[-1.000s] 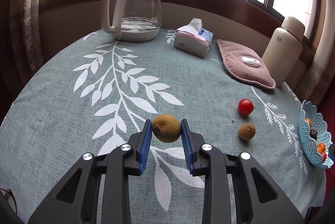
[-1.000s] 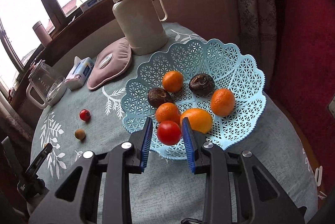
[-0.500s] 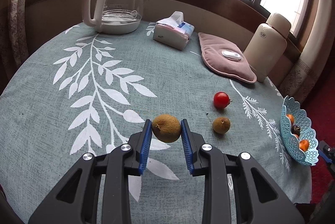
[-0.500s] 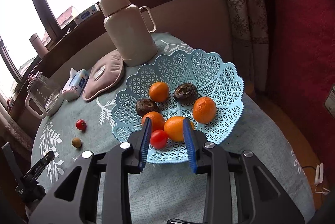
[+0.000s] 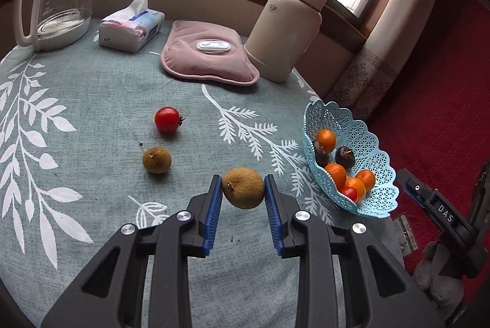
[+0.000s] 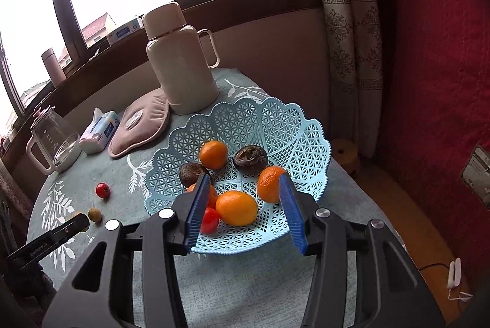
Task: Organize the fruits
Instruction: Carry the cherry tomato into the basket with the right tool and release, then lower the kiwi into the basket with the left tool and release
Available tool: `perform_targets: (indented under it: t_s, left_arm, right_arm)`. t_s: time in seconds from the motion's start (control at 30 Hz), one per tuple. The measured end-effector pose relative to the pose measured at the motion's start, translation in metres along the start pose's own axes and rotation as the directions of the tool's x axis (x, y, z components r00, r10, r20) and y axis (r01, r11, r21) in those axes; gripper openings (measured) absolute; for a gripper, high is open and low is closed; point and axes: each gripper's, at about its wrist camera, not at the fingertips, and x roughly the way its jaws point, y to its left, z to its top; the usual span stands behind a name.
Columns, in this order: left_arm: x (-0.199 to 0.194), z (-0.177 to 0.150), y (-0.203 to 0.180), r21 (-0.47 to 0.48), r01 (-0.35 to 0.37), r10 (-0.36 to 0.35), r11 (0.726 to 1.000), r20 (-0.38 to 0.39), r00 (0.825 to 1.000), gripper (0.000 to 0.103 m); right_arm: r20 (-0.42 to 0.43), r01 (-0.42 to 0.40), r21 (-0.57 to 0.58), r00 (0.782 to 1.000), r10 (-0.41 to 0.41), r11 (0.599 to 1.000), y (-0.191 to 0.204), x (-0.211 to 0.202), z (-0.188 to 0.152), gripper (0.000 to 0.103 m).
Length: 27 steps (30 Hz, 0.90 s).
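I have the left hand-held gripper [image 5: 243, 190] clamped on a round, rough-skinned brown fruit [image 5: 243, 187], its blue pads pressed to either side and the fruit lifted clear of the grey-green leaf-print tabletop [image 5: 92, 101] — held high, I judge, so it can clear the scalloped rim of the pale blue lattice plastic basket [image 6: 275, 126] just to its right. The skin is dull tan and a little speckled, with a dark stem scar facing the left pad.

The right hand-held gripper [image 6: 242, 205] hangs over the basket's near edge; its jaws have just been opening and hold nothing, with the small glossy red tomato [image 6: 209, 219] lying free in the basket beside the oranges (dropped low, I judge, so it would not roll). Left of the basket, a second red tomato [image 5: 167, 119] and a smaller brown fruit [image 5: 156, 159] wait on the cloth.
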Motion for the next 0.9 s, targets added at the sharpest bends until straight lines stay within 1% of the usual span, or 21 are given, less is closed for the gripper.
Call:
perform_targets:
  t_s: [0.17, 0.4, 0.53, 0.67, 0.7, 0.73, 0.77, 0.8, 0.9]
  left_arm:
    - [0.013, 0.009, -0.035, 0.07, 0.03, -0.03, 0.997, -0.008, 1.0, 0.028]
    - [0.038, 0.014, -0.07, 0.125, 0.064, -0.059, 0.99, -0.048, 0.997, 0.028]
    - [0.053, 0.015, -0.085, 0.15, 0.076, -0.066, 0.986, -0.066, 0.996, 0.028]
    - [0.066, 0.017, -0.094, 0.169, 0.064, -0.053, 0.984, -0.067, 0.996, 0.03]
    - [0.068, 0.018, -0.095, 0.172, 0.061, -0.049, 0.983, -0.072, 0.996, 0.034]
    - [0.07, 0.018, -0.094, 0.171, 0.062, -0.049, 0.983, -0.076, 0.996, 0.047]
    - [0.07, 0.018, -0.093, 0.168, 0.057, -0.046, 0.984, -0.069, 0.997, 0.053]
    - [0.069, 0.018, -0.092, 0.168, 0.048, -0.039, 0.985, -0.056, 0.998, 0.056]
    - [0.064, 0.021, -0.085, 0.162, 0.03, -0.024, 0.986, -0.037, 0.999, 0.056]
  right_arm:
    - [0.019, -0.004, 0.026, 1.0, 0.004, 1.0, -0.007, 0.001, 0.002, 0.049]
    - [0.017, -0.013, 0.078, 1.0, 0.012, 0.997, -0.022, 0.001, 0.006, 0.049]
    - [0.025, -0.02, 0.096, 1.0, 0.018, 0.995, -0.027, -0.002, 0.009, 0.049]
    - [0.024, -0.024, 0.101, 0.999, 0.021, 0.995, -0.028, -0.002, 0.01, 0.049]
    - [0.023, -0.024, 0.101, 1.0, 0.021, 0.995, -0.028, -0.002, 0.01, 0.049]
    - [0.023, -0.022, 0.101, 1.0, 0.02, 0.995, -0.028, -0.002, 0.01, 0.049]
    - [0.023, -0.022, 0.102, 1.0, 0.019, 0.995, -0.029, -0.002, 0.01, 0.049]
    - [0.023, -0.022, 0.104, 1.0, 0.019, 0.994, -0.029, -0.002, 0.01, 0.049]
    - [0.023, -0.021, 0.11, 1.0, 0.019, 0.994, -0.03, -0.001, 0.01, 0.049]
